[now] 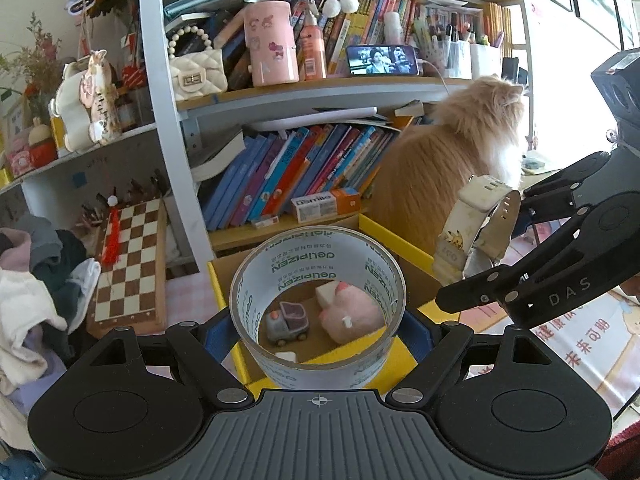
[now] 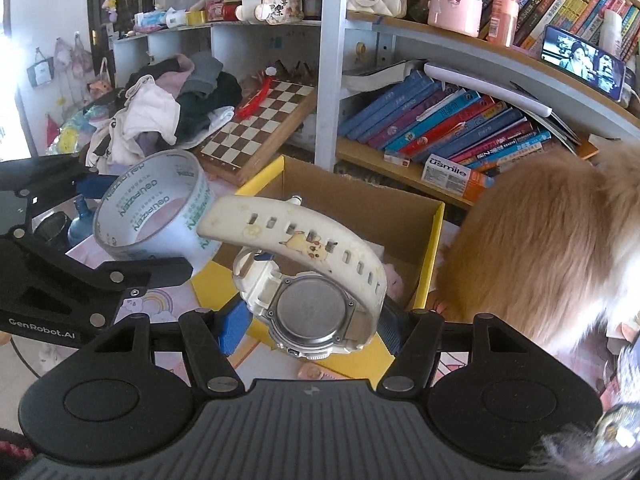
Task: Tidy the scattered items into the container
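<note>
A fluffy ginger cat (image 1: 460, 148) sits by the bookshelf (image 1: 280, 92), just beside an open cardboard box (image 2: 434, 240) with yellow flaps. Inside the box lie a soft pink plush toy (image 1: 350, 312) and a small grey toy car (image 1: 288, 322). The left hand-held gripper (image 1: 318, 320) clasps a wide ring of clear printed tape (image 1: 318, 304) above the box. The right hand-held gripper (image 2: 312, 320) grips a white rubbery watch (image 2: 308, 276), its round metal back showing, apparently over the box's near edge.
</note>
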`<state>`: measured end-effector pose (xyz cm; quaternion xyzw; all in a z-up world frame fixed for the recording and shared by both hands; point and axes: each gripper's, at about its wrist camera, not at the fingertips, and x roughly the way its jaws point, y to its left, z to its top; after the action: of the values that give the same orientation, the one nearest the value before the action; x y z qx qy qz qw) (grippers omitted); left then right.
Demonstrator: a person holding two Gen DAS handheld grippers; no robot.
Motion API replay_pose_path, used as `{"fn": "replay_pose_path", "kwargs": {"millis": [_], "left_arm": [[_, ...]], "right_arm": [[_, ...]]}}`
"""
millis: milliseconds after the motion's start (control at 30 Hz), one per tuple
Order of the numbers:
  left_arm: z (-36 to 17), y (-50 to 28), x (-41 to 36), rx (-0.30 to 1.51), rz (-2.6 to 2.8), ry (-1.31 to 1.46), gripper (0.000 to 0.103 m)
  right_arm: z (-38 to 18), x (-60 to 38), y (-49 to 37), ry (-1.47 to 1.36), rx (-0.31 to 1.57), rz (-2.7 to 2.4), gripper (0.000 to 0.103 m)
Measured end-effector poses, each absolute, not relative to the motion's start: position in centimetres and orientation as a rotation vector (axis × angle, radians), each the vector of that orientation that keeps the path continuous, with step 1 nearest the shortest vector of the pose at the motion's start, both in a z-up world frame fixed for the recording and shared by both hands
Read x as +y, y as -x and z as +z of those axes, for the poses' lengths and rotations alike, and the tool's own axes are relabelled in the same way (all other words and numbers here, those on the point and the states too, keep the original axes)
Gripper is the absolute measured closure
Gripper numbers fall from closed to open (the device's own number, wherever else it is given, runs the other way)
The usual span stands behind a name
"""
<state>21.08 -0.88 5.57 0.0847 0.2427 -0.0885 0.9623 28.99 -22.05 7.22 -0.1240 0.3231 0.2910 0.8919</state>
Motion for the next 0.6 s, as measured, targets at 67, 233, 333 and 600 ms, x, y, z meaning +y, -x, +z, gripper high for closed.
{"fn": "replay_pose_path", "kwargs": {"millis": [67,233,333,600], "left_arm": [[5.6,-21.6,-0.8,0.492,-0.174,-0.172,0.019],[5.9,-23.0,-0.5,0.493,-0.157,-0.171,0.019],[5.8,-24.1,-0.3,0.500,-0.148,-0.170,0.019],[4.9,-26.6,-0.5,0.540,-0.147,-0.188,0.019]], "right_arm": [[7.3,-22.1,-29.6,0.256,0.669,0.606,0.041],[7.7,-22.3,-31.4,0.254,0.649,0.601,0.040],[8.1,-22.2,-32.7,0.258,0.632,0.601,0.041],[8.8,-21.6,-36.3,0.277,0.607,0.606,0.041]]}}
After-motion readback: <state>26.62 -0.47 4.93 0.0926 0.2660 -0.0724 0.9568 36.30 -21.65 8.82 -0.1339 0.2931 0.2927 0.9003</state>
